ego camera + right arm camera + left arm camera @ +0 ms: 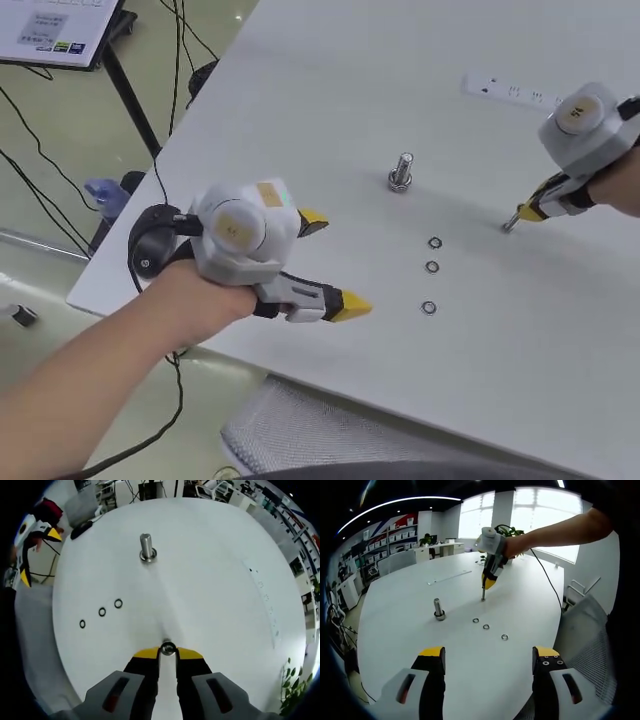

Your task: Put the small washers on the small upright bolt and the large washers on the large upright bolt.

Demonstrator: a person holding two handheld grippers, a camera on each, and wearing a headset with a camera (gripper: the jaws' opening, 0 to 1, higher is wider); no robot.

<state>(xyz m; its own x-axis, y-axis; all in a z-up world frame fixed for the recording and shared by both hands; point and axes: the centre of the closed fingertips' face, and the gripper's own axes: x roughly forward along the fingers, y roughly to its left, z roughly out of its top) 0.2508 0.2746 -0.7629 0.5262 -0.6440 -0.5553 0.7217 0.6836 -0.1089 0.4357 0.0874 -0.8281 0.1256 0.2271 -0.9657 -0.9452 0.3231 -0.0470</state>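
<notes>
- White table [300, 120] in an office, with a power strip [510, 92] lying near its far side.
- Upright on it stands the large bolt [401, 170], with a ring at its base; I cannot tell whether that is a washer.
- Loose in a row lie 3 small washers [432, 267], apart from both bolts.
- Clamped on the small bolt [512, 224] is the right gripper [528, 212], holding it upright with its lower end touching the tabletop.
- Over the table's near side hovers the left gripper [333, 263], jaws apart, holding nothing.
- Progress, as I judge it: all 3 washers remain to be threaded onto the small bolt.
</notes>
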